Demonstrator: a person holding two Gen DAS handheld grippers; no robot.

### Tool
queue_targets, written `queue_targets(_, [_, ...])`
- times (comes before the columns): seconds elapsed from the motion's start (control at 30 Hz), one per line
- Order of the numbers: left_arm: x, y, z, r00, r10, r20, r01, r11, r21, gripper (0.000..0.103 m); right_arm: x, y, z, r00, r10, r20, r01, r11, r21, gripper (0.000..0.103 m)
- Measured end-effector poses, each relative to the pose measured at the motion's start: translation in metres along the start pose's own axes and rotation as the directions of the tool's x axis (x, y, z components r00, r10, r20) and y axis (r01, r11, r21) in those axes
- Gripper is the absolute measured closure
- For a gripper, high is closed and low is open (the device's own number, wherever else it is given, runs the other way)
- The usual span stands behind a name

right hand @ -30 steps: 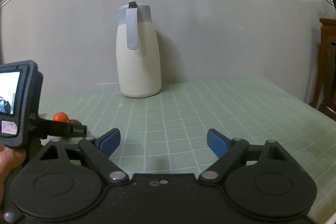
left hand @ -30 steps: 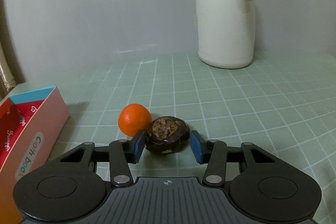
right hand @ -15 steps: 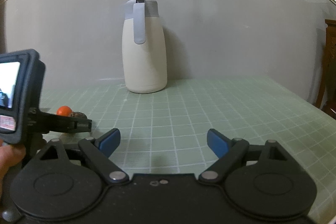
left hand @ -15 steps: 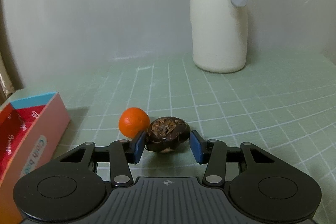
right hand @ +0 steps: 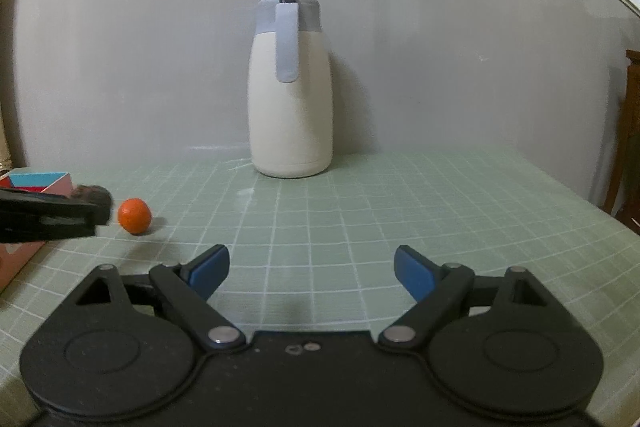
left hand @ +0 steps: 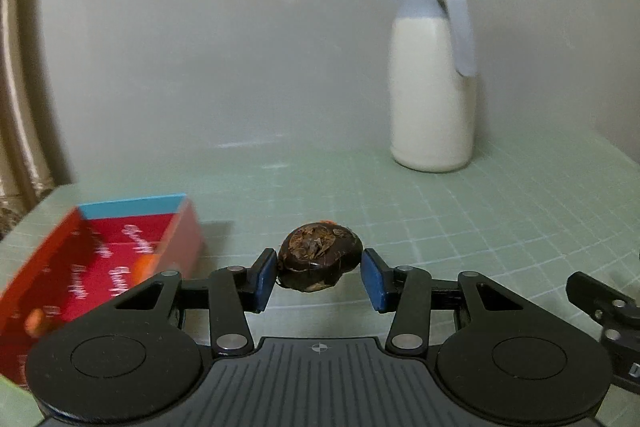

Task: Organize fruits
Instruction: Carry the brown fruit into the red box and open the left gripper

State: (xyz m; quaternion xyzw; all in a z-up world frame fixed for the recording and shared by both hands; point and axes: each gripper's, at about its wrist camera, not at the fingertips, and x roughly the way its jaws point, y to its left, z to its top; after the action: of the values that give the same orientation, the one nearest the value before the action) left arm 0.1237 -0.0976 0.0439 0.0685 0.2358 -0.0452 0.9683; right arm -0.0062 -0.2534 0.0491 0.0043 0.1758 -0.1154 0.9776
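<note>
My left gripper (left hand: 319, 271) is shut on a dark brown wrinkled fruit (left hand: 319, 254) and holds it above the table. The fruit also shows in the right wrist view (right hand: 93, 194), at the tip of the left gripper (right hand: 96, 209). A small orange fruit (right hand: 134, 215) lies on the green mat to its right; in the left wrist view only an orange sliver (left hand: 328, 222) peeks over the dark fruit. A red and pink box (left hand: 104, 259) with a blue end stands open at the left, with orange fruit inside. My right gripper (right hand: 310, 269) is open and empty.
A cream jug with a grey-blue lid and handle (right hand: 291, 87) stands at the back by the wall; it also shows in the left wrist view (left hand: 434, 79). The green gridded mat (right hand: 400, 211) covers the table. Dark wooden furniture (right hand: 630, 131) stands at the right edge.
My left gripper has closed on the dark fruit and lifted it off the mat, away from the orange fruit and towards the box. The right gripper stays open and has shifted its view left.
</note>
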Motion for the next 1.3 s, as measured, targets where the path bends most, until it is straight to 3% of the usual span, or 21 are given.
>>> queue_targets(0.27, [-0.029, 0.069, -0.006, 0.989, 0.14, 0.043, -0.136, 0.988, -0.071, 0.057, 0.002, 0.038, -0.002, 0.998, 0.058, 0.008, -0.057, 0.996, -0.065, 0.014])
queue_targets(0.57, [-0.022, 0.151, -0.03, 0.969, 0.24, -0.06, -0.248, 0.948, -0.199, 0.057, 0.003, 0.092, -0.003, 0.988, 0.15, 0.02, -0.146, 0.978, -0.146, 0.014])
queue_targets(0.97, [-0.017, 0.18, -0.043, 0.958, 0.269, -0.103, -0.286, 0.929, -0.234, 0.057, 0.009, 0.139, -0.005, 0.973, 0.232, 0.016, -0.224, 0.953, -0.206, 0.014])
queue_targets(1.3, [-0.026, 0.188, -0.047, 0.951, 0.294, -0.099, -0.309, 0.923, -0.229, 0.057, 0.009, 0.147, -0.003, 0.966, 0.26, 0.016, -0.251, 0.947, -0.2, 0.014])
